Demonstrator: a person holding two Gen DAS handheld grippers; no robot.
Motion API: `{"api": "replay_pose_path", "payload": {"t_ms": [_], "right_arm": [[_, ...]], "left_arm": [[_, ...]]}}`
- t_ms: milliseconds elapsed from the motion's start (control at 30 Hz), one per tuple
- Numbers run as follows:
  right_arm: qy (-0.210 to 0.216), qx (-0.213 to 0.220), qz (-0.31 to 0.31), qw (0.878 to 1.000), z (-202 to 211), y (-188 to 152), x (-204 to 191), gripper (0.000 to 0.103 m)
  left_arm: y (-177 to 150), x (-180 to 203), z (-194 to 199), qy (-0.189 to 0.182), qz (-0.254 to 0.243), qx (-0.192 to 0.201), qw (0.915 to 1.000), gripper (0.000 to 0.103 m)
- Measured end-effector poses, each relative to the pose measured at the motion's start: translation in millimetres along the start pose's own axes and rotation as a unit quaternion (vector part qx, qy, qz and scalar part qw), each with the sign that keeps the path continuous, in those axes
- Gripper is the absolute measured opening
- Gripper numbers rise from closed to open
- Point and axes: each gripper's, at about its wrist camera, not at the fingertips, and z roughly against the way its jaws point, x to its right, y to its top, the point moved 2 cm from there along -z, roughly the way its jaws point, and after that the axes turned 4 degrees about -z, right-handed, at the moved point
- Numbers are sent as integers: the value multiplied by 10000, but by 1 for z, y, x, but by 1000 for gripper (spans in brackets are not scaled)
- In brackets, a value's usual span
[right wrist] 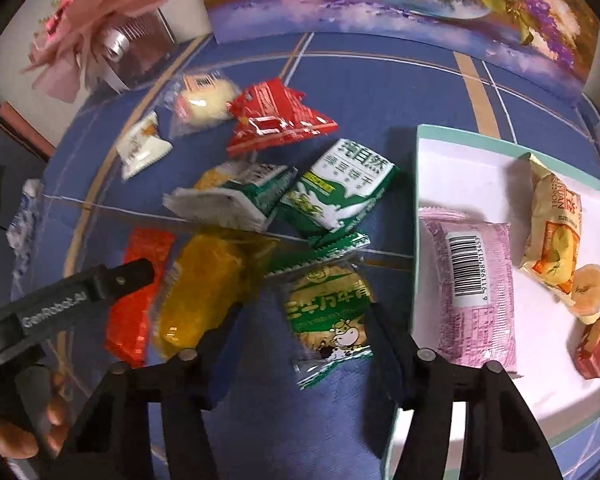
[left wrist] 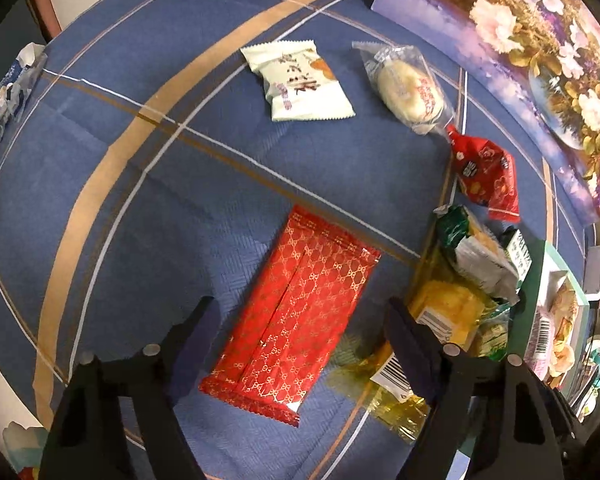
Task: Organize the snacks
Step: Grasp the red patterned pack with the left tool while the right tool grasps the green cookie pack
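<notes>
Left wrist view: my left gripper (left wrist: 300, 320) fingers apart, astride flat red foil packet with gold pattern (left wrist: 296, 316) on blue cloth (left wrist: 140, 200), not touching; free cloth at left.

Right wrist view: my right gripper (right wrist: 300, 312) fingers apart around green cow-print biscuit packet (right wrist: 328, 320); contact unclear. White box with teal rim (right wrist: 420, 136) just right.

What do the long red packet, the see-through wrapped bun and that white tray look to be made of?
Long red packet: glossy plastic or foil film, by its sheen, gold print and crimped zigzag ends.
Wrapped bun: thin clear plastic film; the pale bun shows through and the film crinkles at its sealed ends.
White tray: probably matte cardboard, like a box lid, with flat folded walls and a teal outside; hard plastic isn't ruled out.
</notes>
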Motion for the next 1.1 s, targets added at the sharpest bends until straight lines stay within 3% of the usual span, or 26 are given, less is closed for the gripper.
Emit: {"api": "replay_pose_path", "payload": {"t_ms": [133, 433, 533, 933, 1100], "right_arm": [[-192, 60, 108, 9997, -2, 2, -2, 61], [-303, 36, 212, 9993, -11, 3, -1, 61], [-302, -243, 188, 9991, -25, -1, 0, 58], [-465, -89, 364, 9982, -29, 2, -1, 57], [-486, -66, 346, 9982, -28, -1, -7, 54]], "left_arm": [[0, 0, -10, 37, -1, -148, 9999, 72], [5, 9, -16, 314, -165, -88, 9993, 72], [8, 15, -18, 406, -234, -58, 9989, 72], [10, 36, -23, 602, -433, 54, 9972, 72], [9, 40, -21, 634, -439, 114, 9970, 59]]}}
